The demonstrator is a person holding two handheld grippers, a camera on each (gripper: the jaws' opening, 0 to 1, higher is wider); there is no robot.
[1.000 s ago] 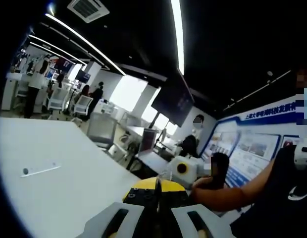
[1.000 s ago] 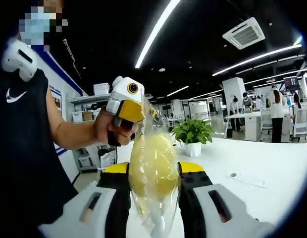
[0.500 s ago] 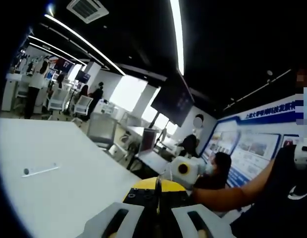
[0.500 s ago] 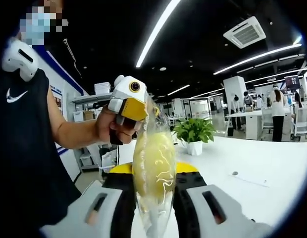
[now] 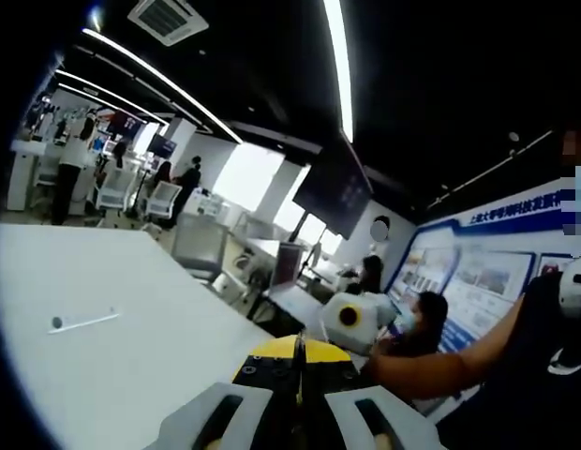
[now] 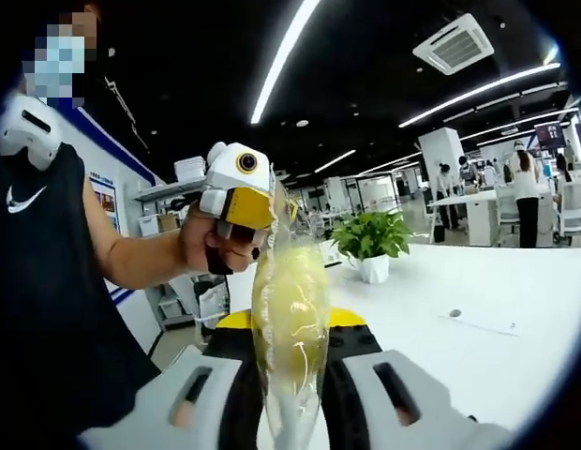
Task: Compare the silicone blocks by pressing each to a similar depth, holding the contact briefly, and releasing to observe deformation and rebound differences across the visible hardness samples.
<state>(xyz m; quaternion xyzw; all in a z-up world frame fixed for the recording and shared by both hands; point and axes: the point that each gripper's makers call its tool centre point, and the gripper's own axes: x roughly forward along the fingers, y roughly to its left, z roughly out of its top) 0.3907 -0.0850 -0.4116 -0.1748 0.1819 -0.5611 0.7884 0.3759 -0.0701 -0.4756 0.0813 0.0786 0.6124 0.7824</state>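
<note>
1. Right gripper (image 6: pixel 290 375) pinches the bagged yellow silicone block (image 6: pixel 290 309) between its two jaws, raised above the white table (image 6: pixel 478 300).
2. Left gripper (image 5: pixel 299 375) is pressed together on the bag's top edge.
3. Hold the squeeze steady and brief, then release slowly.
4. Block appears narrowed and compressed, with its clear bag wrinkled and glossy.

A broad white table (image 6: pixel 515 309) stretches away. A potted green plant (image 6: pixel 368 246) in a white pot stands near its far edge. A small flat strip with a round dark spot (image 5: pixel 82 322) lies alone on the open tabletop.
</note>
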